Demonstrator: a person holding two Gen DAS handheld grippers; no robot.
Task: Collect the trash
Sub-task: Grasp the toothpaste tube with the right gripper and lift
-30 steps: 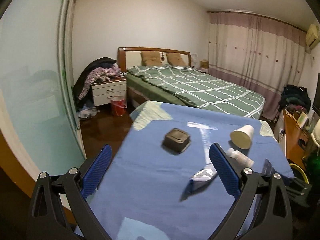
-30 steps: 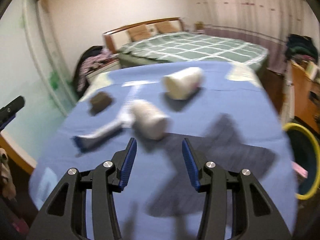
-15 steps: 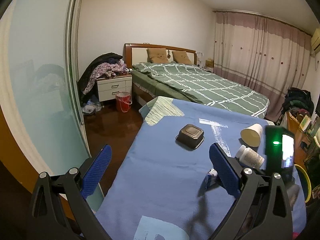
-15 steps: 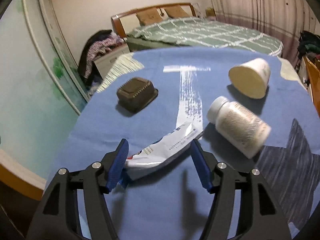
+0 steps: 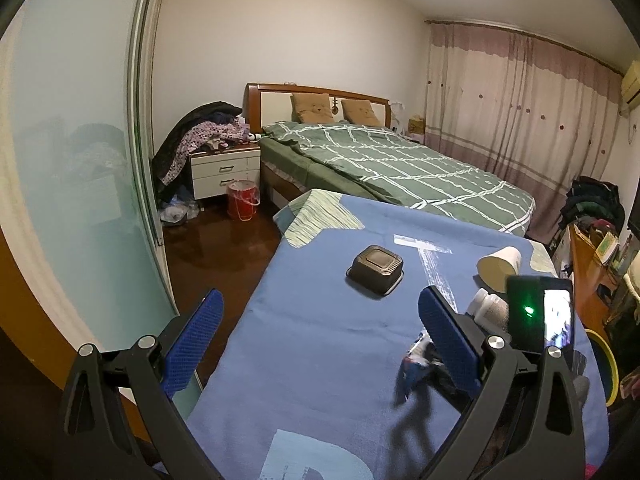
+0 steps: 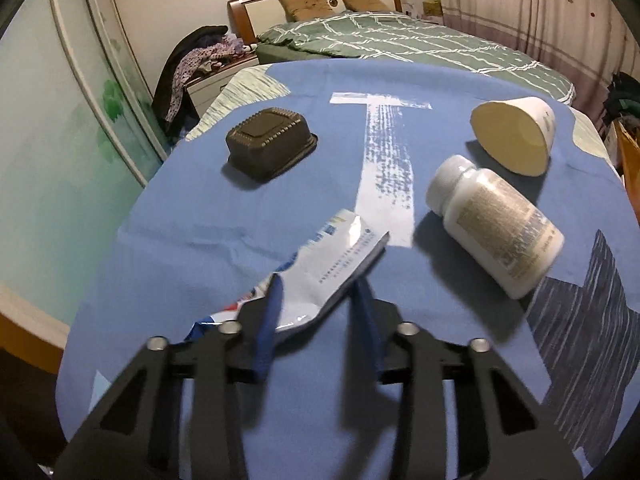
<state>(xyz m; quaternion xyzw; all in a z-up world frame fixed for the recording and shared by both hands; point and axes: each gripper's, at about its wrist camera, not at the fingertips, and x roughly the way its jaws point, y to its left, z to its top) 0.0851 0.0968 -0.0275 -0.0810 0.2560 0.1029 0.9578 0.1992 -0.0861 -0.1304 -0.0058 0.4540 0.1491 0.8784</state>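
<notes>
On the blue cloth-covered table (image 6: pixel 200 240) lie a crumpled white and blue wrapper (image 6: pixel 336 264), a white pill bottle (image 6: pixel 496 224) on its side, a tipped paper cup (image 6: pixel 514 134) and an upturned dark plastic tray (image 6: pixel 270 142). My right gripper (image 6: pixel 316 300) has its jaws closing on the wrapper, which buckles upward between the blue pads. My left gripper (image 5: pixel 320 300) hangs open over the table's near left part, nothing between its fingers. In the left wrist view the tray (image 5: pixel 375 270), the cup (image 5: pixel 498 268) and the wrapper (image 5: pixel 416 360) lie ahead.
A bed with a green checked cover (image 5: pixel 400 168) stands beyond the table. A nightstand (image 5: pixel 224 172) and red bucket (image 5: pixel 242 204) sit by a frosted sliding door (image 5: pixel 80 180). A yellow-rimmed bin (image 5: pixel 608 364) is at the table's right.
My right gripper came down and left from the bottle to the wrapper, and its jaws narrowed onto it. The wrapper now bends up between the pads. The left gripper stays open.
</notes>
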